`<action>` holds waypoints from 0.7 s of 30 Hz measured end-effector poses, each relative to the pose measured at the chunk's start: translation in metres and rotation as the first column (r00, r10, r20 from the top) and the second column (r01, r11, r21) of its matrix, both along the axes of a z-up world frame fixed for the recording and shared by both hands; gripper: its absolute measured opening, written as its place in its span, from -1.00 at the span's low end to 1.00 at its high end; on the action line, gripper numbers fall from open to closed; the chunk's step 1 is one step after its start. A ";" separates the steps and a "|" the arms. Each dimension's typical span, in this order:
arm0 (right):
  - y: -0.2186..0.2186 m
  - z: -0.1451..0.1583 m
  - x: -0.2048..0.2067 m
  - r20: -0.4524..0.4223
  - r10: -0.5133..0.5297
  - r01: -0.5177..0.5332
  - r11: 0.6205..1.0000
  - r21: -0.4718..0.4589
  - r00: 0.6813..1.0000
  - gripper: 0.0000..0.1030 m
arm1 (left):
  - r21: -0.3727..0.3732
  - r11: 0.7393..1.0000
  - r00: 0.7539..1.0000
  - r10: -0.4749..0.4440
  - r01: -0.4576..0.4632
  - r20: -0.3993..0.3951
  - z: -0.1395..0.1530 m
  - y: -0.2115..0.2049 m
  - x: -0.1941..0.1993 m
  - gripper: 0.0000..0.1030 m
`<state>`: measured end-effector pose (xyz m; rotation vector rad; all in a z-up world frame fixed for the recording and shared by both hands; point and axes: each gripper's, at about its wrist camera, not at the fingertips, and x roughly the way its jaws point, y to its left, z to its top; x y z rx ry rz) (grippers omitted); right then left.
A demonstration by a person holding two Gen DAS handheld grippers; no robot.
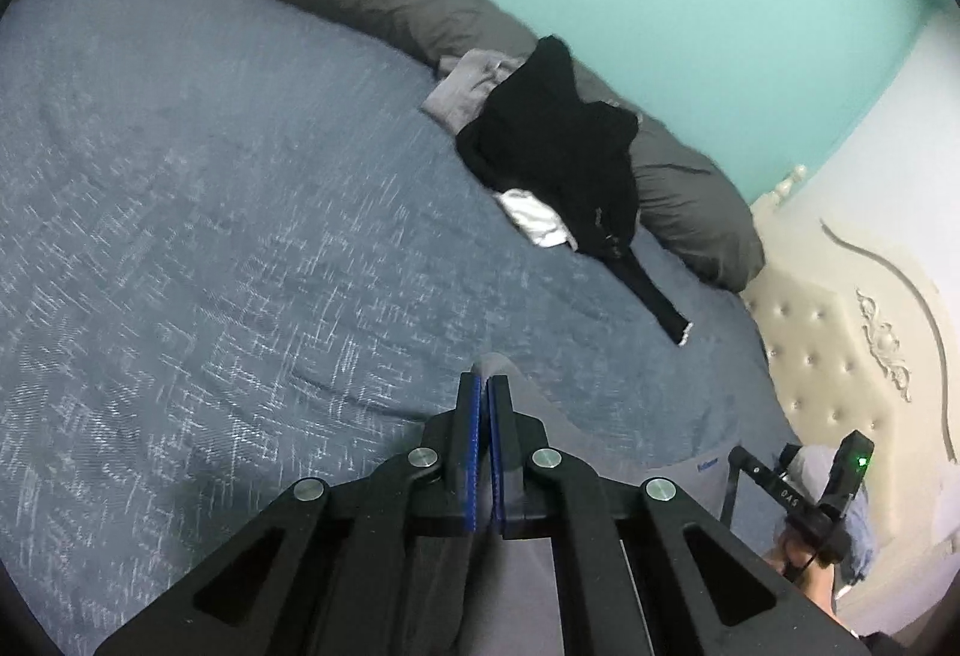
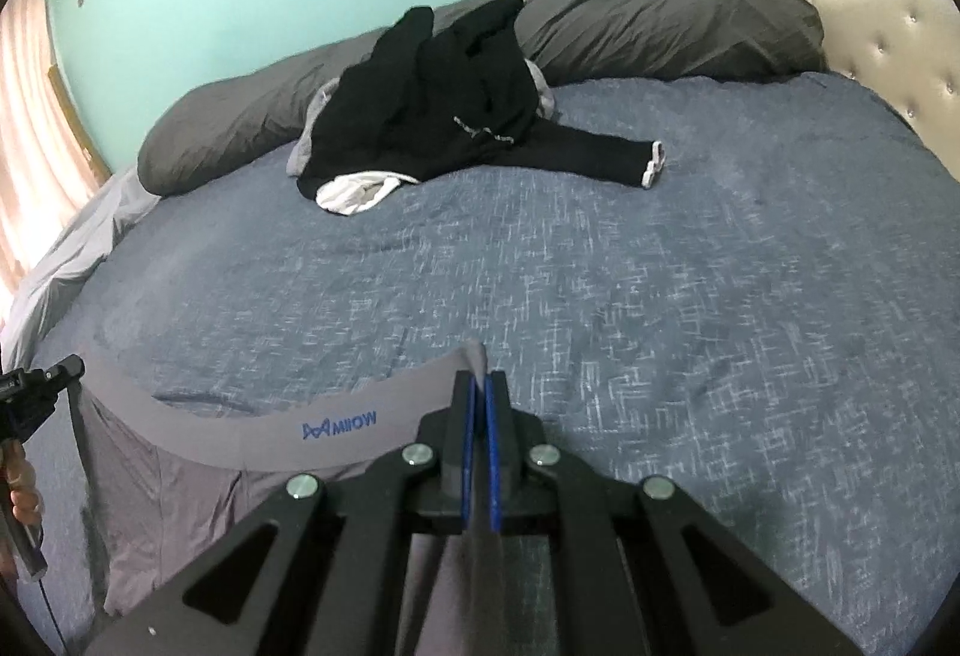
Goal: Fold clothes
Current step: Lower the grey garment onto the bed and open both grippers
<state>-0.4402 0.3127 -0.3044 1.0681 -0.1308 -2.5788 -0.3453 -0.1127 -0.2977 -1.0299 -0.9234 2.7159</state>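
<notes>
Both tongs are pinching the same garment: grey underwear (image 2: pixel 198 446) with a blue-logo waistband, held over the near edge of the bed (image 2: pixel 660 326). The right gripper (image 2: pixel 480 386) has its blue pads pressed together on one end of the waistband, a little grey fabric poking out past the tips. The left gripper (image 1: pixel 486 386) is likewise clamped on grey fabric at the other end (its tip also shows at the left edge of the right wrist view, waistband stretched between the two). Held by both corners like this, the piece hangs open and flat, probably so it can be laid out on the blue bedspread and folded. The fold has not started.

Other things: a pile of clothes (image 2: pixel 432 116) sits at the far side, well apart from the held piece. It is mostly black, with a black sleeve (image 2: pixel 600 146) with a white cuff stretched out to one side, a white garment (image 2: pixel 354 194) sticking out underneath, and some light grey cloth behind. The pile leans on the long dark grey pillows (image 2: pixel 660 20) against the teal wall. A cream tufted headboard (image 1: pixel 840 356) is off to the right.

Nothing stands in the way: the stretch of bedspread between grippers and pile is bare, so there is plenty of room to lay the underwear down. The pile is likely next (my guess).
</notes>
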 end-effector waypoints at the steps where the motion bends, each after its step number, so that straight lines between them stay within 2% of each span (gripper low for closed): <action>1: -0.001 -0.003 -0.004 0.015 -0.005 0.005 1.000 -0.003 1.000 -0.94 | -0.013 1.000 1.000 -0.002 0.002 0.014 -0.003 0.001 -0.005 -0.95; 9: 0.001 -0.034 -0.030 0.175 -0.039 0.045 0.999 -0.031 0.984 -0.94 | -0.094 0.993 0.990 -0.053 0.066 0.131 -0.027 0.016 -0.032 -0.95; 12: 0.004 -0.042 -0.034 0.224 -0.026 0.040 0.998 -0.058 0.974 -0.92 | -0.102 0.991 0.980 -0.069 0.089 0.187 -0.039 0.020 -0.037 -0.94; 15: 0.005 -0.049 -0.034 0.302 0.002 0.024 0.996 -0.084 0.953 -0.90 | -0.084 0.992 0.975 -0.072 0.091 0.208 -0.044 0.018 -0.035 -0.93; 16: 0.007 -0.047 -0.032 0.300 -0.010 0.035 0.996 -0.077 0.954 -0.84 | -0.071 0.994 0.975 -0.070 0.086 0.213 -0.044 0.016 -0.033 -0.93; 19: 0.027 -0.035 -0.021 0.280 -0.068 0.102 0.989 -0.110 0.958 -0.14 | -0.039 0.996 0.975 -0.069 0.079 0.212 -0.037 0.010 -0.026 -0.69; 20: 0.035 -0.031 -0.016 0.273 -0.090 0.127 0.984 -0.124 0.958 -0.14 | -0.049 0.996 0.976 -0.065 0.077 0.209 -0.032 0.009 -0.022 -0.52; 21: 0.044 -0.026 -0.005 0.269 -0.115 0.155 0.979 -0.131 0.956 -0.14 | -0.060 0.995 0.977 -0.061 0.075 0.202 -0.027 0.007 -0.016 -0.48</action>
